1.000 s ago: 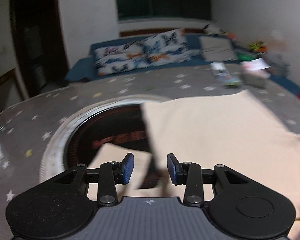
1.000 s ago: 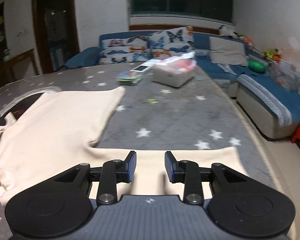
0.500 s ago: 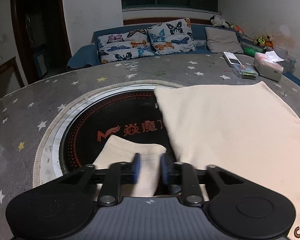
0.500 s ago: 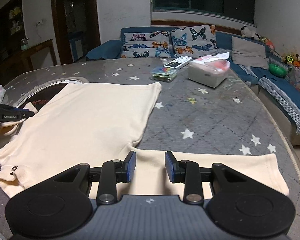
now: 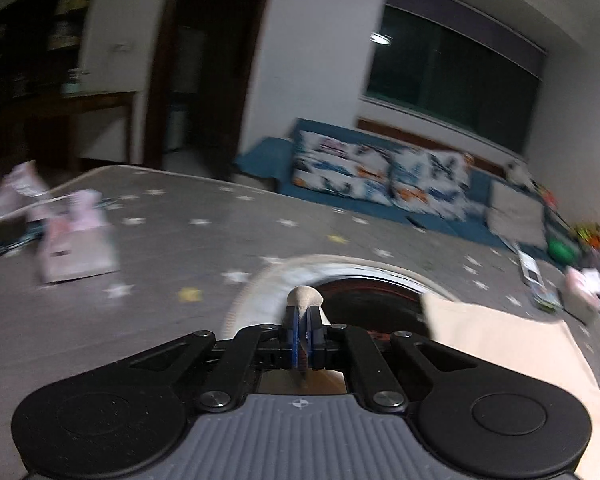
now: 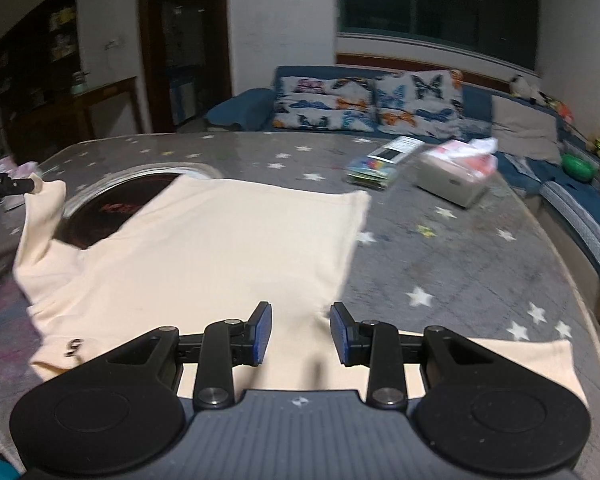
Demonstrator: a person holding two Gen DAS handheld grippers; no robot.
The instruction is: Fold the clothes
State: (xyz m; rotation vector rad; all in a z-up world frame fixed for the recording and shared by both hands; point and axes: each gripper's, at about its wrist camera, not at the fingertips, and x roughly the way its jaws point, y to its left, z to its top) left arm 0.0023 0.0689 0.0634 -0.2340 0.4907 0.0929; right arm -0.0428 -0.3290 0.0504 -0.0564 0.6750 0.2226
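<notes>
A cream T-shirt (image 6: 228, 248) lies spread on the grey star-patterned table (image 6: 460, 256). Its body (image 5: 500, 356) shows at the right of the blurred left wrist view. My left gripper (image 5: 302, 326) is shut on the shirt's left sleeve (image 5: 305, 295), a nub of cloth sticking out past the blue pads. In the right wrist view that sleeve (image 6: 40, 216) is lifted off the table at the far left, pinched by the left gripper (image 6: 34, 185). My right gripper (image 6: 300, 334) hovers open over the shirt near the right sleeve (image 6: 520, 360), with nothing between its pads.
A round dark inset with a pale rim (image 6: 112, 208) sits in the table under the shirt's left part. A tissue box (image 6: 456, 180), a remote and a colourful packet (image 6: 376, 168) lie at the far right. A pink tissue pack (image 5: 72, 248) stands at the left. A blue sofa (image 6: 364, 104) lies beyond.
The left gripper closed on the left sleeve and lifted it up and to the left, the view swinging left. The right gripper drifted a little over the shirt and stayed open.
</notes>
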